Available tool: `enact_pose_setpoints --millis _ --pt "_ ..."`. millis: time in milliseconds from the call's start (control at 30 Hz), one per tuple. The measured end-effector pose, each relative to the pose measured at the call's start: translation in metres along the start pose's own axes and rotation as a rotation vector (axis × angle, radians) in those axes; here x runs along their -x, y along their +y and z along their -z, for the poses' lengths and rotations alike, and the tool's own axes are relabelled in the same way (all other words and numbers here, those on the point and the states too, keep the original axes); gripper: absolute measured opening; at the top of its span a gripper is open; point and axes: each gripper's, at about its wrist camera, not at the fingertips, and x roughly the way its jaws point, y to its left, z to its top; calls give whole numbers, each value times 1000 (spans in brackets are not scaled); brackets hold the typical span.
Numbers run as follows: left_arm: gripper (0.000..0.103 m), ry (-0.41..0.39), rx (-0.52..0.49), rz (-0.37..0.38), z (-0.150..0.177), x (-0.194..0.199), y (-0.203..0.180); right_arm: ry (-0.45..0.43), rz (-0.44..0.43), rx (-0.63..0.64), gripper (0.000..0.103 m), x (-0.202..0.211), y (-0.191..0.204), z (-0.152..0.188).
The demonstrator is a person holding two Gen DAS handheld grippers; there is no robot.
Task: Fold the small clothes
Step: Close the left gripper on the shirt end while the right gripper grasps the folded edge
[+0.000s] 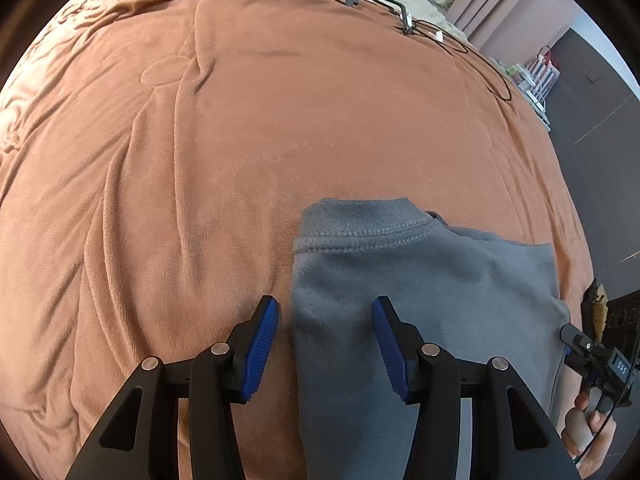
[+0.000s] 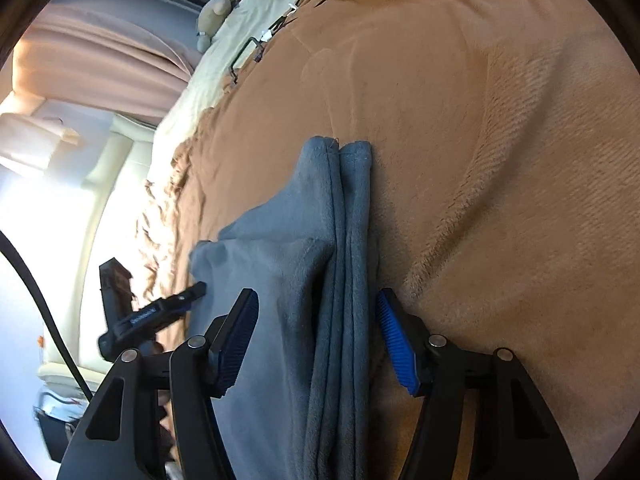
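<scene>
A grey fleece garment (image 1: 420,280) lies partly folded on the brown blanket (image 1: 240,140). Its stitched hem faces away in the left wrist view. My left gripper (image 1: 325,314) is open, low over the garment's left edge, one finger on the blanket side and one over the cloth. In the right wrist view the garment (image 2: 312,260) shows stacked folded edges. My right gripper (image 2: 318,308) is open and straddles those edges. The right gripper also shows at the garment's right edge in the left wrist view (image 1: 576,340), and the left gripper (image 2: 160,312) shows in the right wrist view.
The brown blanket (image 2: 480,160) covers the bed. A metal bracket with black cables (image 1: 384,4) lies at the far edge. Cream bedding and soft toys (image 2: 224,12) sit beyond it. Pink curtains (image 1: 500,4) and bags (image 1: 540,72) stand off the bed's right side.
</scene>
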Motion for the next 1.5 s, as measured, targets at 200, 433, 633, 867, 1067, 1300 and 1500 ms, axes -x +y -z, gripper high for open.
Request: enact_pose_setpoints --millis 200,433,633,867,1067,1300,1500 --pt "52 -8 18 52 -7 -6 2 26 -47 18 52 -10 -9 -9" --pt "49 -31 60 137 -10 -8 2 49 -64 3 20 -12 -24 -16" --pt "24 -66 84 257 -12 7 13 29 -55 73 16 -1 -7 -16" --pt "34 -1 33 204 -10 6 10 32 87 86 49 -1 -4 -15" --pt "46 15 46 210 -7 -4 15 12 11 19 59 1 -15 -14" --pt "42 -10 92 261 -16 -15 17 17 -25 40 59 -11 -19 -8" --pt "25 -40 53 197 -19 -14 3 30 -5 27 18 -16 -19 -8"
